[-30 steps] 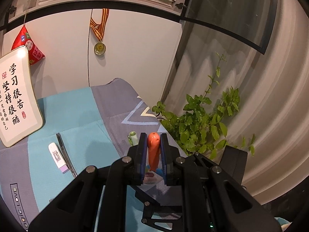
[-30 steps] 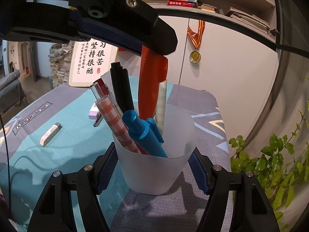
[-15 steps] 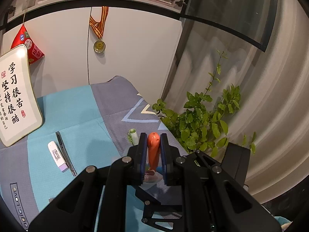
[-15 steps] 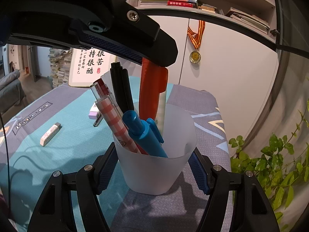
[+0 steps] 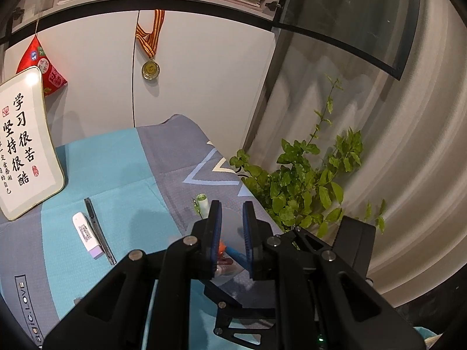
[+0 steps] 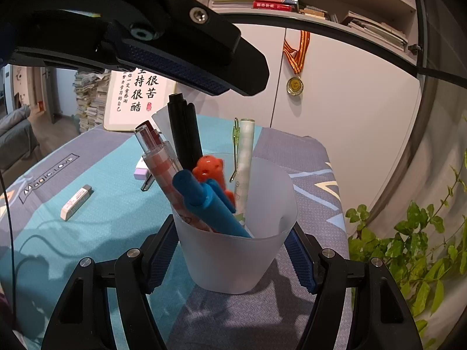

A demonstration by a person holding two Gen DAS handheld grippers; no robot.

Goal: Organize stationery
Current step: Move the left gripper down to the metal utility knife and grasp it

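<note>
Spread under everything: a teal and grey patterned tablecloth point(image 6: 96, 213), the landmark here being the frosted translucent plastic cup point(image 6: 236, 250) standing upright on its grey part. Behind the cup, leaning at the white cabinet: a white framed calligraphy board point(image 5: 20, 151). To the right of the cup, off the cloth's edge: a leafy green potted plant point(image 6: 408, 245). Directly above the cup, hanging with blue pads parted and nothing between them: the left gripper point(image 5: 230, 234). Clamped on the cup's two sides, pads pressed to the wall: the right gripper point(image 6: 233, 258). Inside the cup, leaning left: a thick blue marker point(image 6: 210, 204), a black marker point(image 6: 184, 134), a red-checked clear pen point(image 6: 160, 160). Inside too, upright toward the back: a pale green pen with a clip point(image 6: 243, 157). Inside, between the blue marker and the green pen, dropped low with only its top showing: an orange pen with an animal-shaped cap point(image 6: 210, 169). Left of the cup on teal cloth: a white correction tape with a purple end point(image 5: 87, 236), just beside a slim black pen point(image 5: 97, 230). Farther left of the cup: a white rectangular eraser point(image 6: 76, 198).
</note>
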